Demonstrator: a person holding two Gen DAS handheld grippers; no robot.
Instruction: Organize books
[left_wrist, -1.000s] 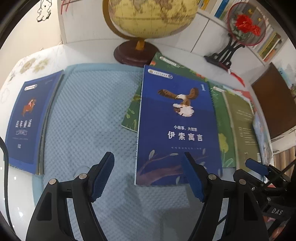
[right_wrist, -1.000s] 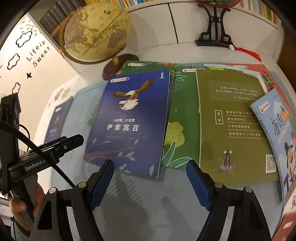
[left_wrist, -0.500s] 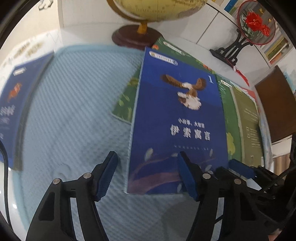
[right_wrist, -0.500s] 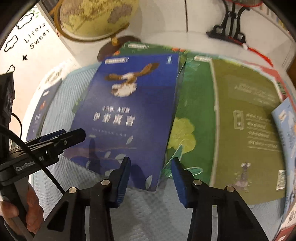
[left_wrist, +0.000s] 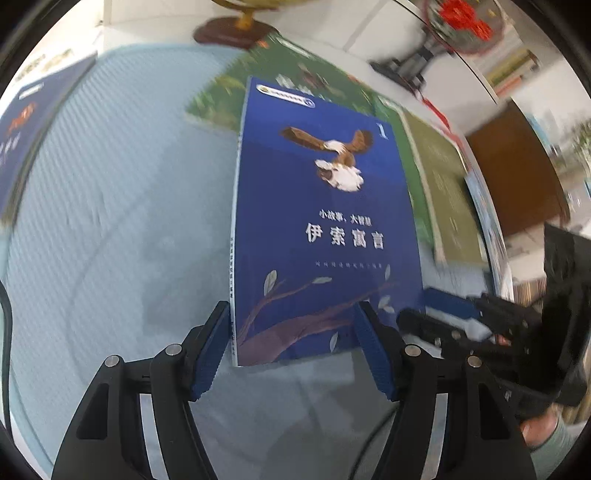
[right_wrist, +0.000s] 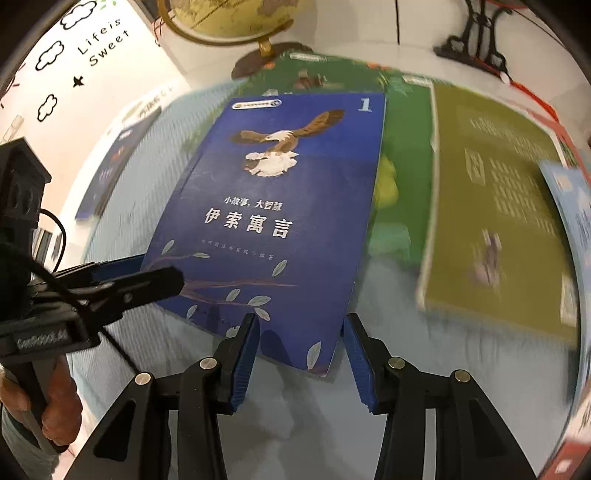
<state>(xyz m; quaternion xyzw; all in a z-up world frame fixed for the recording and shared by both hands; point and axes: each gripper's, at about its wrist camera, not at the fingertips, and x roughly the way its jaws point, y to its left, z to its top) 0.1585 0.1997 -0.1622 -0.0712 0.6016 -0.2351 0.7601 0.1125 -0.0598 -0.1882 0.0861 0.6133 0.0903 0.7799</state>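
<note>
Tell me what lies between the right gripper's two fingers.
In the right wrist view, the near right corner of the blue eagle book lies between the right gripper fingers, pads not touching it; blue mat below.

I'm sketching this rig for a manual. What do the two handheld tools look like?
Both tools, left and right, have black forked arms with silver screws and ribbed blue pads. In the right view the left one has white lettering and a black cable.

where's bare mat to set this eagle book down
The widest free patch is the light blue mat, between the eagle book and the dark blue book at the left edge. The near strip is also bare. The right side is crowded with overlapping green books.
</note>
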